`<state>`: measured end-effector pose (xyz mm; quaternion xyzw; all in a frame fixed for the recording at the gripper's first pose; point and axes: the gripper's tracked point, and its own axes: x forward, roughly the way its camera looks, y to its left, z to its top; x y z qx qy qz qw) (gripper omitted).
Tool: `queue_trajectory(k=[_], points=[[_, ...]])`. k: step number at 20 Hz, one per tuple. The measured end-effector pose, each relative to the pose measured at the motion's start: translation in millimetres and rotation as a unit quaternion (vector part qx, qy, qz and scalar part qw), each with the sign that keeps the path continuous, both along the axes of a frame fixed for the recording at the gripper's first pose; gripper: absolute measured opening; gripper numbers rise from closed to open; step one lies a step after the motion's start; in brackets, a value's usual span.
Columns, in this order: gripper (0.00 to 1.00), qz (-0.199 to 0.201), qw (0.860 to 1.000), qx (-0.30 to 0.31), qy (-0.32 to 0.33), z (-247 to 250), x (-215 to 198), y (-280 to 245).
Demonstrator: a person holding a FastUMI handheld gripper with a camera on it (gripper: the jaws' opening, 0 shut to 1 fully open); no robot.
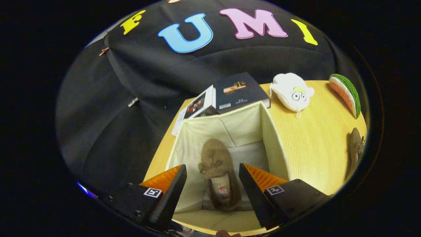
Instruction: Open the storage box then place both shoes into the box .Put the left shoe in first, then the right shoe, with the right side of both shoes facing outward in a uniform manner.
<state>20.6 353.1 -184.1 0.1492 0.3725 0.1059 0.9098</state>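
Gripper view, centre: your first shoe [218, 174] lies inside the open box [274, 144], between the spread, empty jaws. The second shoe [356, 148] waits on the table [312, 138] at the frame's right edge, half cut off. Fetch it next and lay it beside the first, matching its direction. The box floor nearest you is hidden behind the jaws.

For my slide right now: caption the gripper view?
Open gripper above the storage box, one shoe inside; second shoe on the table.
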Motion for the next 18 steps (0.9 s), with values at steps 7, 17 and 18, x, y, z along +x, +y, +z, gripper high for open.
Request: queue_trajectory(k=[7, 17, 18], points=[[0.98, -0.029, 0.997, 0.0, -0.072, 61.1, -17.5, -132.3], [0.98, -0.068, 0.978, -0.168, -0.1, 28.9, -60.7, -376.5], [0.98, -0.066, 0.977, -0.179, -0.096, 19.4, -64.0, -391.8]])
